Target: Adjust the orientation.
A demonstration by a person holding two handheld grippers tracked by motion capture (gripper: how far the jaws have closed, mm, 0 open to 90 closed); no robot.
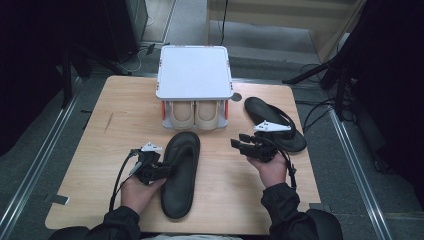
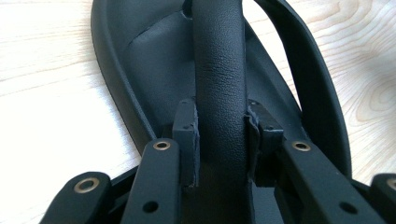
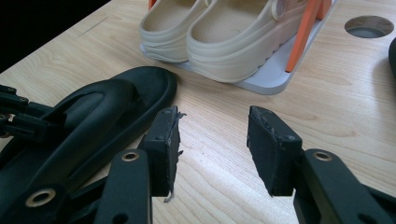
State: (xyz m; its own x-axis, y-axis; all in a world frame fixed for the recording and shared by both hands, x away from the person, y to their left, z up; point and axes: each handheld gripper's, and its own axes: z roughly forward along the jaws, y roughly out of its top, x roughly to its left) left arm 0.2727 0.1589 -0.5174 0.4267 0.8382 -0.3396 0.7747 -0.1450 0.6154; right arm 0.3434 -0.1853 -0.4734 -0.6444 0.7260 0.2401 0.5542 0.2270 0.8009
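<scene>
A person sits at a wooden table (image 1: 125,105) with a two-jaw gripper in each hand, working at putting footwear onto a small white rack (image 1: 194,70) that stands at the far middle of the table. The left gripper (image 1: 161,171) has its jaws on either side of the strap (image 2: 219,74) of the near black flip-flop (image 1: 180,172), which lies flat on the table just in front of the person, toe toward the rack; in the left gripper view the pads (image 2: 187,140) sit against both sides of the strap, so the pinch looks made. The right gripper (image 1: 239,142) hovers to the right of that sandal with its jaws spread and nothing between them. The step in hand appears to be the pickup of this flip-flop. The next move likely calls for a firm hold on the strap, then a lift toward the rack. Counted: two black flip-flops, the second flip-flop (image 1: 275,122) lying at the far right of the table; two beige clogs (image 1: 195,112) side by side on the rack's lower shelf; one rack; two grippers.
</scene>
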